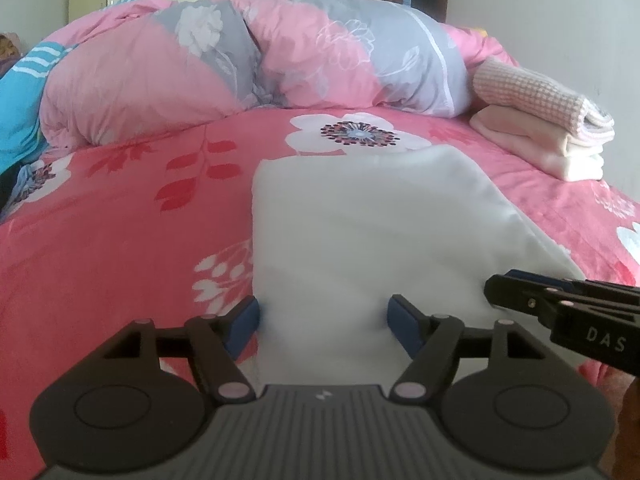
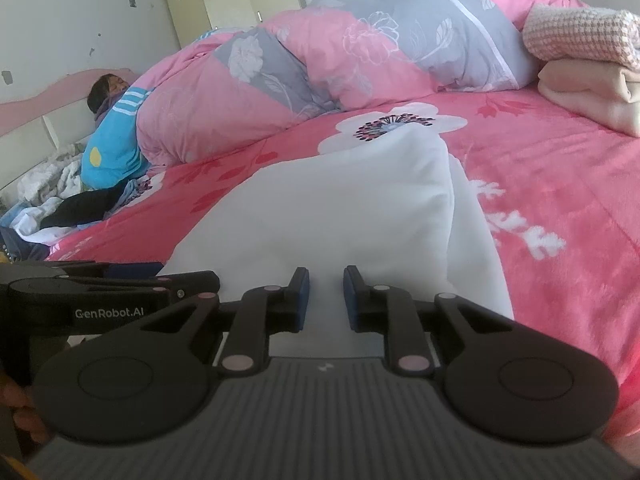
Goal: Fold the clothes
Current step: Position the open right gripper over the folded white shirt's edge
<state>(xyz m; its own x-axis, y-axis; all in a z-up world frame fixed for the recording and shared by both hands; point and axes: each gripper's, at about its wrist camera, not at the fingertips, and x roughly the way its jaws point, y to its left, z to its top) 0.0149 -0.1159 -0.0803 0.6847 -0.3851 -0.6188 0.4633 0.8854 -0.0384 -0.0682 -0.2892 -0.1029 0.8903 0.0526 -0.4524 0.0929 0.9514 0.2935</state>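
1. A white garment [image 1: 360, 232], folded into a long flat panel, lies on a bed covered with a pink floral sheet [image 1: 120, 220]. Its near end sits right under both grippers, and its far end reaches a large white flower printed on the sheet.
2. The left gripper [image 1: 324, 320] points down at the near end of the white garment. Its blue-padded fingers [image 1: 404, 324] stand wide apart; the cloth lies between them, with one finger at the garment's left edge and the other on the white fabric. The pads do not press the cloth together, so this grip is released.
3. The right gripper [image 2: 326, 296] is at the same near end, just beside the left one. Its fingers [image 2: 354, 296] are drawn close with only a narrow gap, and white fabric fills that gap, so the pads appear clenched on a fold of the white garment.
4. In the left wrist view, the right gripper's black tip rests against the garment's right edge.
5. A rumpled pink and grey quilt [image 1: 248, 60] is heaped across the far side of the bed.
6. A stack of folded clothes [image 1: 552, 128] sits at the bed's far right, with a pink waffle-knit piece on top of cream ones.
7. A person in a blue top [image 2: 116, 132] lies at the left end beside the quilt.
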